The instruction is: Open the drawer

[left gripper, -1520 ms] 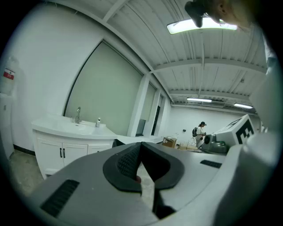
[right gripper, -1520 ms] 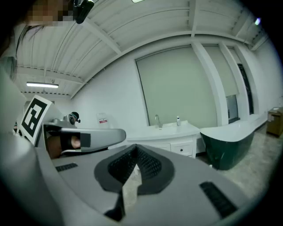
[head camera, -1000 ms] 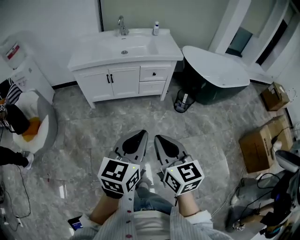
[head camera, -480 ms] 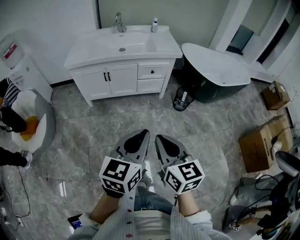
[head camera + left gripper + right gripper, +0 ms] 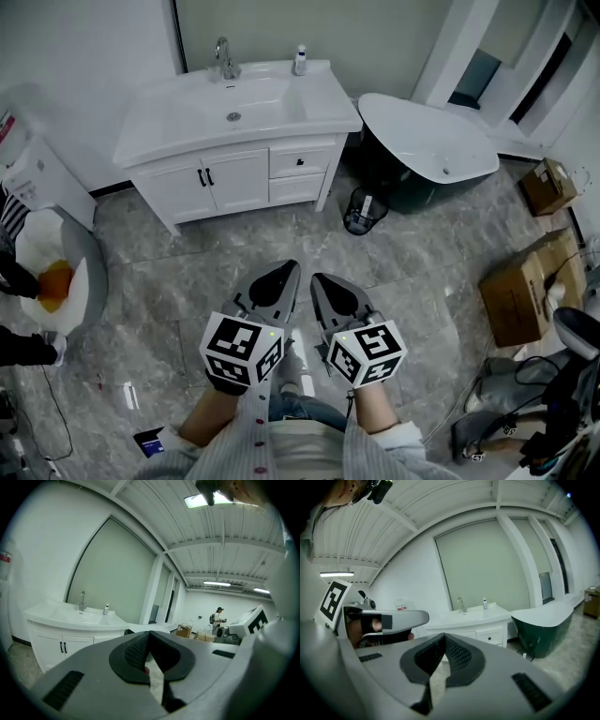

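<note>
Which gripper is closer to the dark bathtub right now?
Right. In the head view the right gripper is down-left of the bathtub; the left gripper sits beside it on the far side. Both are well short.

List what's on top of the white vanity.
A faucet and a small bottle at the back of the vanity, by the basin. The drawers and doors are shut, so the inside is hidden.

White vanity [image 5: 234,178], dark green tub [image 5: 398,187], grey marbled floor [image 5: 206,267].
</note>
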Demonstrator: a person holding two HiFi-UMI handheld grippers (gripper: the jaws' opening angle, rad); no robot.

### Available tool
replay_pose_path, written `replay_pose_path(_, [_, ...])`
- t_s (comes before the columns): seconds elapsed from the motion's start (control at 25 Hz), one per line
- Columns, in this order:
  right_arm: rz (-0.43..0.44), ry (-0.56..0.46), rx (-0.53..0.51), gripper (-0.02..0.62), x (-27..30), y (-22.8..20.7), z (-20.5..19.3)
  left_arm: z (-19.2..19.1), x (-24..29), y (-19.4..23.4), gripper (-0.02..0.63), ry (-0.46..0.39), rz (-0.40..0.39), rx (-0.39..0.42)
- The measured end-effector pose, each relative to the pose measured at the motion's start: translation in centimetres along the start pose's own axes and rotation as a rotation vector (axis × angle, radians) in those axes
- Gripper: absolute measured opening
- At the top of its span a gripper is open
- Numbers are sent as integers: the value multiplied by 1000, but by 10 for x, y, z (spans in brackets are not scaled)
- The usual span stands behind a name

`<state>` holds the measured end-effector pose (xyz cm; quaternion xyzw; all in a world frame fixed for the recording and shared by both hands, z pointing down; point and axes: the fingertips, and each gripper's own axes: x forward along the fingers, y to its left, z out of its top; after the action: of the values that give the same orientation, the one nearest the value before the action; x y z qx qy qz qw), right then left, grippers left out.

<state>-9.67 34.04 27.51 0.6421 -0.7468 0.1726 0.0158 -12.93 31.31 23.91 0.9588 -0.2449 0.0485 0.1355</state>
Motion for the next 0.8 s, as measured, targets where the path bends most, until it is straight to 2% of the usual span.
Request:
replay_pose_path(0.36, [-57,-2,31,8,72,-25,25,27,44,66,17,14,-34,7])
replay_pose_path(0.8, [-131,-20,68,8,122,-43,38,46,72,119,17,8,-73,25])
